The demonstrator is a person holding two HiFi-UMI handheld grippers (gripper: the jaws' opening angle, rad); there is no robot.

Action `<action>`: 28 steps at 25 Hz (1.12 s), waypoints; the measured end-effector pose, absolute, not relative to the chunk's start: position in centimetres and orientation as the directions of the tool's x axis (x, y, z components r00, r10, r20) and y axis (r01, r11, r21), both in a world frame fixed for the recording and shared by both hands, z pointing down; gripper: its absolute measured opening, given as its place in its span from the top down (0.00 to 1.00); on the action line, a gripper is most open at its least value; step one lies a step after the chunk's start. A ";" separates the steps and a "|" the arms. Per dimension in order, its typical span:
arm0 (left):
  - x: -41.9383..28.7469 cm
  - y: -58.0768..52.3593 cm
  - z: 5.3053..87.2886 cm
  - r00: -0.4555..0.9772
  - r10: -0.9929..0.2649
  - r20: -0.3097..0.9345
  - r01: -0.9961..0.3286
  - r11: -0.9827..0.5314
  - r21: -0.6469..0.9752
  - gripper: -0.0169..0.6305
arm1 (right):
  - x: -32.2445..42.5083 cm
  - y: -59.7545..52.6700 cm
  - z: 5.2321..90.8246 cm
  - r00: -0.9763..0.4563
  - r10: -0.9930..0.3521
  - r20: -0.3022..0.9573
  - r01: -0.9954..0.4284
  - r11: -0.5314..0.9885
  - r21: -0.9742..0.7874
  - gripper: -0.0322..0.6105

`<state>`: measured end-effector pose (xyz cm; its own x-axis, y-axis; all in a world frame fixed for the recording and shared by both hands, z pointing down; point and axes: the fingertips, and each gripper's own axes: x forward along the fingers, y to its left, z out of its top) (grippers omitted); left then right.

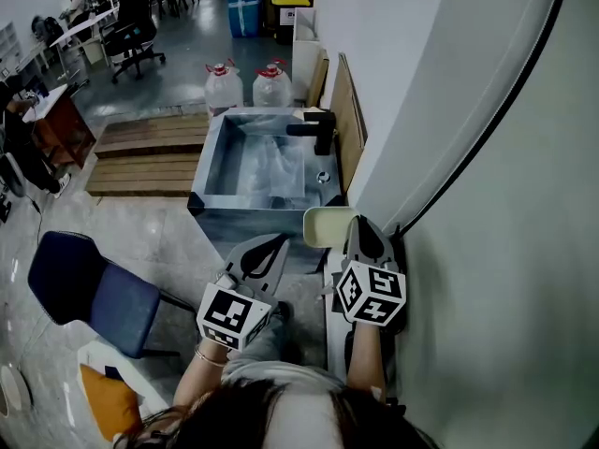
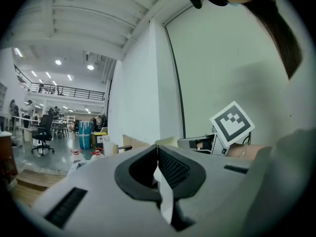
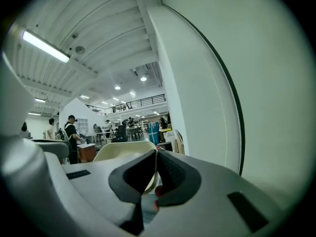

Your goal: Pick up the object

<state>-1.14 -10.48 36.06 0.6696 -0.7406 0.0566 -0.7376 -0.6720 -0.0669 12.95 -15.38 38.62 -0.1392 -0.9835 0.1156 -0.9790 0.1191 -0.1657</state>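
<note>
Right gripper view shows the right gripper (image 3: pixel 156 152) with its jaws pressed together on the rim of the cream dish (image 3: pixel 123 149), which is up in the air. In the head view the dish is just by the near corner of the grey sink (image 1: pixel 213 157). The white wall (image 1: pixel 487 204) is very close on the right. The left gripper (image 1: pixel 271 246) is near the dish, jaws together with nothing in them. The floor (image 1: pixel 159 241) opens wide to the left, out to the blue chair (image 1: pixel 84 288).
</note>
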 end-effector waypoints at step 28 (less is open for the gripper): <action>-3.8 -4.1 34.0 0.656 -0.755 0.006 -0.752 -0.653 -0.090 0.96 | 10.7 -7.2 34.2 -0.131 -0.991 0.000 -0.985 0.130 -0.113 0.90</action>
<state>-3.83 -4.14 33.98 0.6557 -0.7550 0.0058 -0.7516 -0.6535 -0.0899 10.66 -7.20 34.17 -0.1309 -0.9914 0.0000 -0.9850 0.1301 -0.1133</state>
